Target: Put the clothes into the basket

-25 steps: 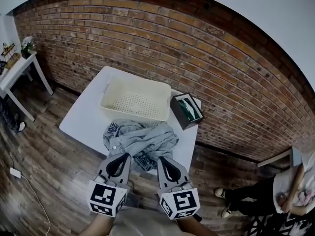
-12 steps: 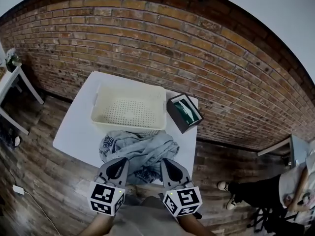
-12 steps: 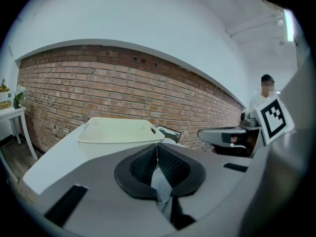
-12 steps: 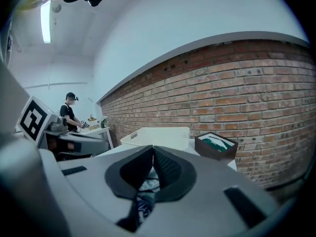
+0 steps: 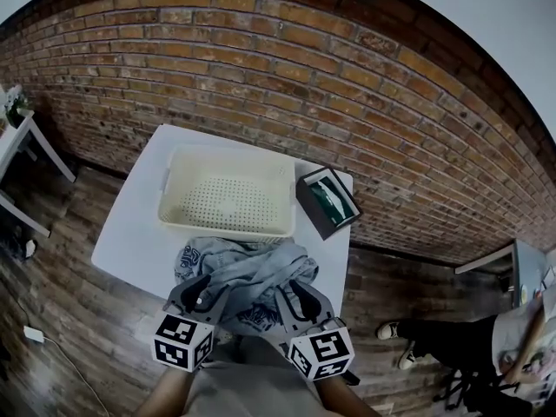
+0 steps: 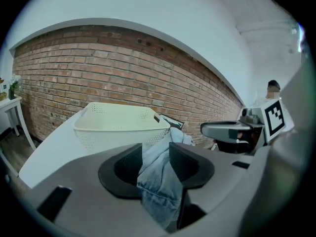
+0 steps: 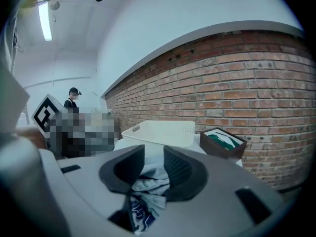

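A heap of pale blue denim clothes (image 5: 248, 272) lies on the near half of the white table (image 5: 130, 224), just in front of the empty cream perforated basket (image 5: 228, 156). My left gripper (image 5: 208, 287) reaches into the heap's near left edge; its jaws are opening, with a fold of denim (image 6: 157, 174) filling the gap and touching both pads. My right gripper (image 5: 291, 287) is at the near right edge, jaws also opening, with bunched cloth (image 7: 148, 184) between its pads. The basket (image 6: 123, 120) stands straight ahead of both grippers.
A dark open box (image 5: 328, 200) with green and white contents sits at the table's right edge beside the basket. A brick wall runs behind the table. A small white side table (image 5: 13, 137) stands far left. A seated person (image 5: 460, 346) is at the lower right.
Both grippers have moved forward from the table's near edge onto the clothes, and cloth now sits between each pair of jaws. The view has shifted slightly.
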`<state>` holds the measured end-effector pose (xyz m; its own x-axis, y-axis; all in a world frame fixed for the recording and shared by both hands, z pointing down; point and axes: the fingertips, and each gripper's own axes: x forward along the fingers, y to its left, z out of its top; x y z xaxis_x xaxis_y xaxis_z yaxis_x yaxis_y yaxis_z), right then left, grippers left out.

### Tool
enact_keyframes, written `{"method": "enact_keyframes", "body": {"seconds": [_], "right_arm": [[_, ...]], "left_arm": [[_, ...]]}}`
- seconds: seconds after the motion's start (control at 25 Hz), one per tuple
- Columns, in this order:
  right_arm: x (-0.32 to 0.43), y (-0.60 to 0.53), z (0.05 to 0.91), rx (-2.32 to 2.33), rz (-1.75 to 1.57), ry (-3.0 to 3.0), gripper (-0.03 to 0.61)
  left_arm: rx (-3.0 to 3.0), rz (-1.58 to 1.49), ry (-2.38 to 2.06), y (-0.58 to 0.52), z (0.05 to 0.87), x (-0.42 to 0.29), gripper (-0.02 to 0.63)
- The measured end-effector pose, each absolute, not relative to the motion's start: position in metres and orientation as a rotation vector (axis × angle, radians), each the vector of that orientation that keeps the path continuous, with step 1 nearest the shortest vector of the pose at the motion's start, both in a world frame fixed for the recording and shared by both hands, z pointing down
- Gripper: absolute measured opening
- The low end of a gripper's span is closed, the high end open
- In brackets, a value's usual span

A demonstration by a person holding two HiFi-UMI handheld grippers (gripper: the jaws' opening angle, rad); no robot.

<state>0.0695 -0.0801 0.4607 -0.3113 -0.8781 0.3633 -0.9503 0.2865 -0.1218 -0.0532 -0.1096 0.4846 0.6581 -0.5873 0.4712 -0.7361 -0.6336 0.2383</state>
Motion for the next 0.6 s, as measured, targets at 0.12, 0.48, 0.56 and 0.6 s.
{"method": "enact_keyframes", "body": {"seconds": [0.12, 0.48, 0.56, 0.6], "right_arm": [[0.073, -0.086, 0.468, 1.663, 0.477, -2.297, 0.218], [0.101, -0.099, 0.504, 1.567, 0.554, -2.19, 0.519], [0.107, -0.101, 0.514, 1.53, 0.586, -2.176, 0.541], [0.109, -0.102, 0.521, 1.507, 0.61, -2.163, 0.55]], "left_arm": [[2.427, 0.552, -1.04, -0.112, 0.496, -0.06, 0.244], [2.308, 0.666, -1.03, -0.119, 0.534, -0.072, 0.5], [2.276, 0.691, -1.014, -0.118, 0.544, -0.071, 0.517], [2.259, 0.703, -1.011, -0.117, 0.549, -0.072, 0.525]]}}
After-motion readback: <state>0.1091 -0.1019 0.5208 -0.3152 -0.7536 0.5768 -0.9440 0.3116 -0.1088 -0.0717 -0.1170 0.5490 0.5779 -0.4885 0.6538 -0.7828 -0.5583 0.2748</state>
